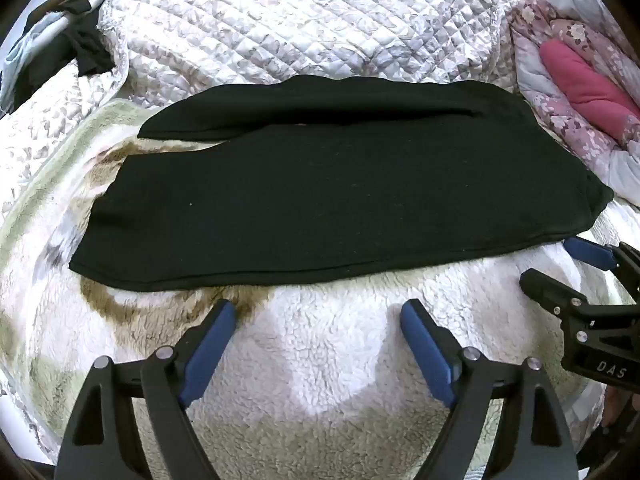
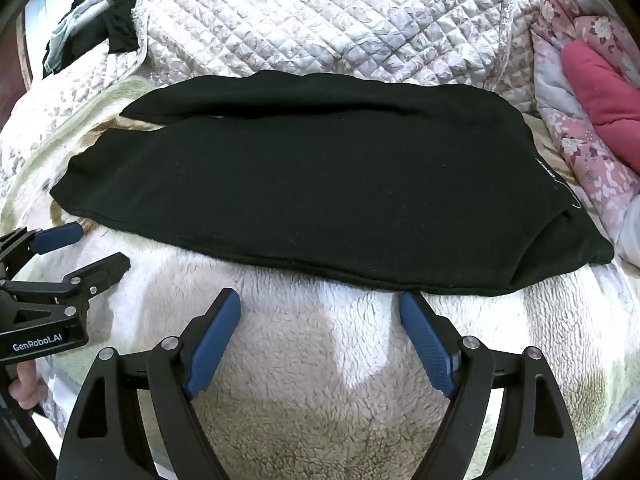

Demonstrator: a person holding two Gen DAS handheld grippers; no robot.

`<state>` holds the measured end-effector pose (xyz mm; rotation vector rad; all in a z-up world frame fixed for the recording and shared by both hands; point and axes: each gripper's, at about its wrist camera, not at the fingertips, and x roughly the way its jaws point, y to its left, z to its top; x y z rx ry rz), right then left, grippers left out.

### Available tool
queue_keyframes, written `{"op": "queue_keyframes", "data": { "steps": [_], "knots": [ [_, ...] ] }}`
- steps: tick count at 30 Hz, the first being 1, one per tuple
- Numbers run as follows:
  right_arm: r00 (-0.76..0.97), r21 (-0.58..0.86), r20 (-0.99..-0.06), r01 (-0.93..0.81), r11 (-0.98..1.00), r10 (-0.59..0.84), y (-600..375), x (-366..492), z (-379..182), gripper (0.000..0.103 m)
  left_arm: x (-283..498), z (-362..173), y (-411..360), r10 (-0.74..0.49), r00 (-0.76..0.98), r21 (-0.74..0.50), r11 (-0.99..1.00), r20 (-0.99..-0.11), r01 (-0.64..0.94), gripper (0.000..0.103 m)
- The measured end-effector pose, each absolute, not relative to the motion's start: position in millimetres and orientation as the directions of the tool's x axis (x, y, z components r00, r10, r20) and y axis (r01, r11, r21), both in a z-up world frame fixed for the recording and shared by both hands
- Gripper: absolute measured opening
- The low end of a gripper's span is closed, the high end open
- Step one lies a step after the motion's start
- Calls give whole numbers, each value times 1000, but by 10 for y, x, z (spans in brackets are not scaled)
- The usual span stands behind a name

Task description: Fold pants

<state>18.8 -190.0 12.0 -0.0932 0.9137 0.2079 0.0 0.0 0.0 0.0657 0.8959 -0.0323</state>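
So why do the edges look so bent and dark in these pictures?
Left wrist view: fisheye lens bows the black pants and blackens the corners. Right wrist view: same curving; sunlit patches and shadows fall on the fleece blanket between the open fingers; the pants lose detail.

Two wrist views, side by side, angled down at the bed.
Both sit close behind own fingers, face the pants point(image 1: 320, 184) point(image 2: 320, 192); each catches the other gripper at its edge.
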Motion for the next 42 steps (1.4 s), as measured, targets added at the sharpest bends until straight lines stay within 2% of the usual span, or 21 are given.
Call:
{"op": "queue_keyframes", "data": {
  "steps": [42],
  "knots": [
    [584, 6, -801, -220, 975, 136, -1913, 206, 126, 82, -11, 12, -30, 0, 631, 46, 997, -776, 57, 90]
  ]
}}
